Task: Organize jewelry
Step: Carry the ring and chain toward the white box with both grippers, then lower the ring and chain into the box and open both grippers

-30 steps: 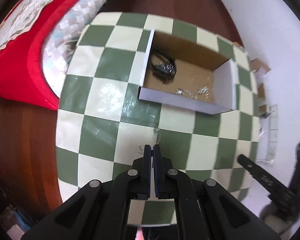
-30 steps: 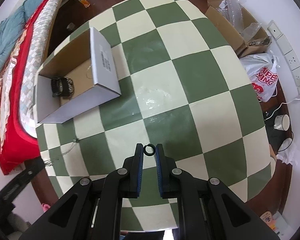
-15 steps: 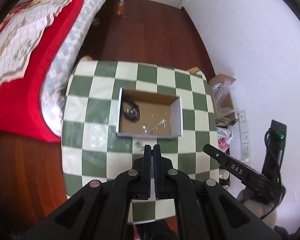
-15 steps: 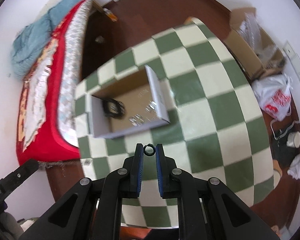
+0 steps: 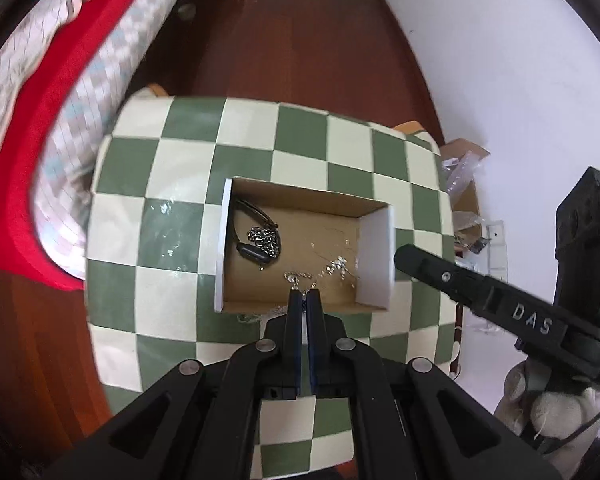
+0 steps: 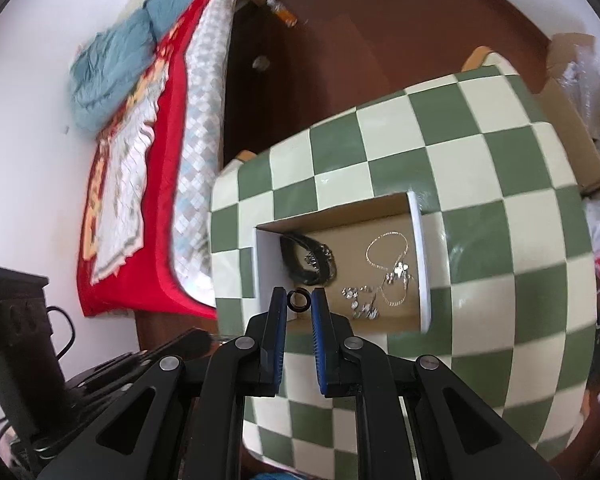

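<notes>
Tools both hang high over the green-and-cream checkered worktop (image 5: 172,240), nearer the open cardboard box (image 5: 380,256) than half a second ago, when the box looked smaller and farther below. The right tool (image 6: 299,300) still pinches a small dark ring (image 6: 299,300) between its blue-lined fingers, now over the box's near edge. The left tool (image 5: 305,294) stays nearly closed, a thin silver chain (image 5: 296,280) caught at its tips above the box's near wall. Inside the box lie a black watch (image 5: 258,236), a gold necklace (image 6: 390,268) and silver pieces (image 6: 360,300). A red-covered bed (image 6: 140,184) stands beside the worktop.
</notes>
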Demonstrator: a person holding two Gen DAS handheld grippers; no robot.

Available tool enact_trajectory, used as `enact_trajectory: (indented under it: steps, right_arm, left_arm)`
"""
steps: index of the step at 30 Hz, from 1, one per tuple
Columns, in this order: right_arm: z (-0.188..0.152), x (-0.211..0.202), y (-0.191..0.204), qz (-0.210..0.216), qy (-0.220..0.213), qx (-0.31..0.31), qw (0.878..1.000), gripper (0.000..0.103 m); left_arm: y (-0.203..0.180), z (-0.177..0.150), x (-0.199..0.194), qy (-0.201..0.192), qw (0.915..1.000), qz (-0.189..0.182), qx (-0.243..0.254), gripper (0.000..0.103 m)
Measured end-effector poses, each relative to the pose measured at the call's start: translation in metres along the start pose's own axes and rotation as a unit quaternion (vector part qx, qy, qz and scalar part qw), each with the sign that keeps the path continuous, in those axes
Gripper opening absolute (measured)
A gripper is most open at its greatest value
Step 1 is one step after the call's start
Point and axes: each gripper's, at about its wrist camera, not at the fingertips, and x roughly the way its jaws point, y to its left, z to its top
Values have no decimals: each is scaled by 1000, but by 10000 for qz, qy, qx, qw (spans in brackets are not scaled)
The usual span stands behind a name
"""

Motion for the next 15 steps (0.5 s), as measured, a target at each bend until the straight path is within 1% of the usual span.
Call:
enact_trajectory:
  steps: [4,6,8,10,14,15]
  right_arm:
    - [12,34,-15,-14,275,113,9996,13]
    - [16,44,-21,-22,334,196,9992,13]
    - [20,52,-26,0,366,290,9989,13]
    - [22,58,-26,-6,403,297,9987,13]
    - [25,68,-24,-5,479,309,9984,13]
    - [25,68,-23,0,492,316,9983,13]
  left_arm:
    - [13,10,21,133,9994,-72,-298,0]
    - [16,14,22,150,9989,-171,-421,0]
    - [15,18,15,84,9988,-236,-432,0]
    - [11,23,12,46,9992,-190,-348,0]
    - [14,30,14,96,9992,-130,-376,0]
    - [14,31,12,141,9988,-193,-424,0]
